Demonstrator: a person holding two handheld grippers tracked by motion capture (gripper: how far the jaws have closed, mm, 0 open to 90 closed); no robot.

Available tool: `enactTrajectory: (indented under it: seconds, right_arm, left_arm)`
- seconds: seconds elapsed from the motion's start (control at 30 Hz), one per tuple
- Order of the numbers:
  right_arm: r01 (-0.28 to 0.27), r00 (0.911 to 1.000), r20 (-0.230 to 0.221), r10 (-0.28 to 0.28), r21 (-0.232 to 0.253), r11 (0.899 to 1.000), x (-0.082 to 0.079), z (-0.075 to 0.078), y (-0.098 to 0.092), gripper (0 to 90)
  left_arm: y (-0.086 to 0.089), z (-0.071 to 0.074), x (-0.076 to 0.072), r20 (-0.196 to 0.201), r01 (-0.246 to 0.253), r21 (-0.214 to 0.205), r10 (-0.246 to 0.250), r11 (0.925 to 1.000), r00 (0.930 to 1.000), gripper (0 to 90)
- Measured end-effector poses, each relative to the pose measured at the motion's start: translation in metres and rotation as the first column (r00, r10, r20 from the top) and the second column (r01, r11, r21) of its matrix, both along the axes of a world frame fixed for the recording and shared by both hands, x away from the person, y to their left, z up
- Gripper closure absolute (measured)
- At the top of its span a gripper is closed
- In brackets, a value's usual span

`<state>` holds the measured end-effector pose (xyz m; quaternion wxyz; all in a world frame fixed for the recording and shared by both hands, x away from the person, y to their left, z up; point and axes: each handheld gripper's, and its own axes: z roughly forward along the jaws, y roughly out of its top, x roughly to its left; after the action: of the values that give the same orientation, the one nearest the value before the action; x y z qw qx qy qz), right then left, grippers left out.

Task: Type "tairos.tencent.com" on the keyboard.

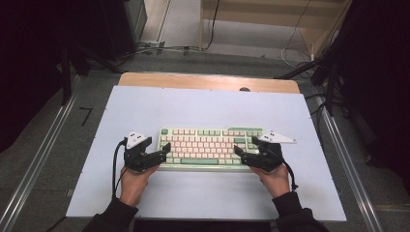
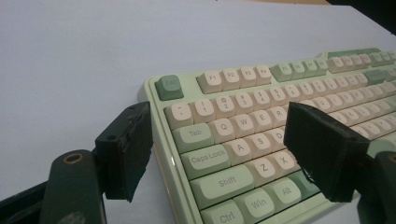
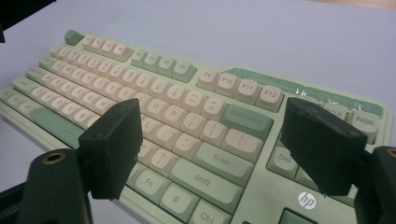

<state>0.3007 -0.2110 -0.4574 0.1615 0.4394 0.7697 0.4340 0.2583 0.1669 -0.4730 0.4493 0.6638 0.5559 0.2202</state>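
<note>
Pale lavender sheeting covers the desk (image 1: 203, 104), with a strip of bare wood along its far edge and grey carpet and cables beyond it at the top of the high view.

At the lower left of centre in that view, the left tool (image 1: 163, 153) sits in the person's left hand (image 1: 133, 181), its grey three-cornered plate on top and a black cable looping down beside the wrist. Its jaws stand apart, released, straddling the left end of the keyboard (image 1: 210, 147). In the left gripper view one pad hangs off the keyboard's left edge over the sheet, level with the Tab and Caps Lock keys, while the other hovers above the letter rows near the X key; whether either pad touches cannot be told.

That keyboard, mint green with cream and green keycaps, lies flat at the middle of the desk, its long side running across the frame.

Right of centre, the right tool (image 1: 241, 155) in the right hand (image 1: 276, 180) is likewise released, its jaws spread over the keyboard's right end. In the right gripper view the Enter and Shift keys show between the pads, and an HP logo (image 3: 307, 200) sits at the lower right.
</note>
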Motion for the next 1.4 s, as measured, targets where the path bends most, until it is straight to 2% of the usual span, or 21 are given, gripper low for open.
enactTrajectory:
  seconds: [0.23, 0.77, 0.93, 1.4]
  right_arm:
    - [0.005, 1.0, 0.005, -0.005, -0.005, 1.0, -0.003, 0.001, -0.006, 18.6]
    - [0.046, 0.9989, 0.013, -0.046, -0.009, 0.999, -0.013, 0.004, -0.028, 18.6]
    - [0.058, 0.9983, 0.008, -0.058, -0.004, 0.998, -0.015, 0.004, -0.036, 18.6]
    - [0.124, 0.9922, 0.016, -0.124, 0.004, 0.992, -0.025, 0.005, -0.065, 18.6]
  left_arm:
    - [0.0, 0.003, -0.008, 0.043, -0.007, 0.036, 0.005, 0.9993, 0.999, 24.7]
    - [0.01, 0.002, -0.02, 0.033, -0.016, 0.024, 0.016, 0.9996, 0.9993, 24.7]
    - [0.014, 0.0, -0.023, 0.034, -0.035, 0.023, 0.034, 0.9991, 0.9989, 24.6]
    - [0.02, -0.002, -0.028, 0.025, -0.045, 0.02, 0.044, 0.9988, 0.9987, 24.7]
